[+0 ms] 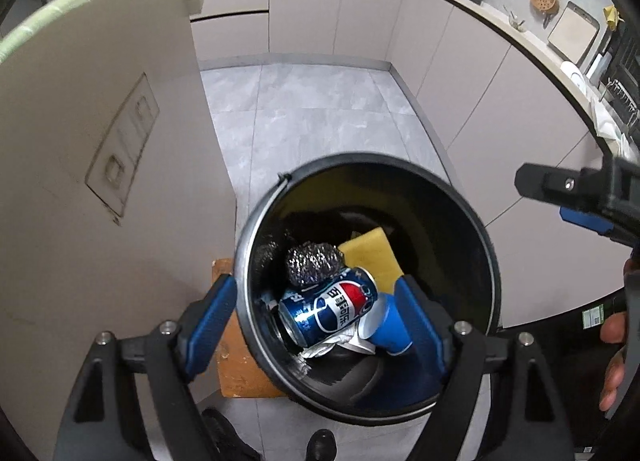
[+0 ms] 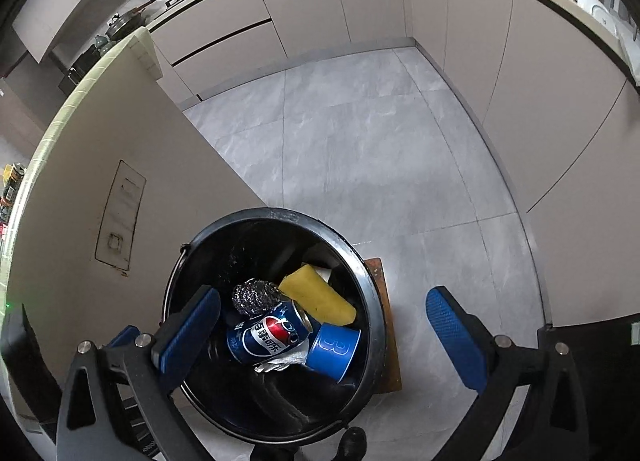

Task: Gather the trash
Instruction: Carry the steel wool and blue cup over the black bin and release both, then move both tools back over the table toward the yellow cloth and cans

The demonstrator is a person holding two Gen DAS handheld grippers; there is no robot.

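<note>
A black round bin (image 1: 472, 221) (image 2: 372, 293) stands on the grey tiled floor. Inside it lie a blue Pepsi can (image 1: 328, 311) (image 2: 268, 335), a blue paper cup (image 1: 390, 325) (image 2: 334, 349), a yellow sponge (image 1: 372, 255) (image 2: 316, 295), a steel wool ball (image 1: 314, 263) (image 2: 254, 295) and crumpled white paper (image 1: 326, 345) (image 2: 280, 363). My left gripper (image 1: 318, 319) hangs open above the bin with nothing between its fingers. My right gripper (image 2: 324, 331) is wide open over the bin's right side, also empty; it shows at the right edge of the left wrist view (image 1: 576, 201).
A beige cabinet panel (image 1: 100, 165) (image 2: 104, 181) rises just left of the bin. An orange-brown board (image 1: 236, 361) (image 2: 386, 325) lies under the bin. Kitchen cabinets (image 1: 480, 101) curve along the back and right. A person's hand (image 1: 614, 357) is at the right edge.
</note>
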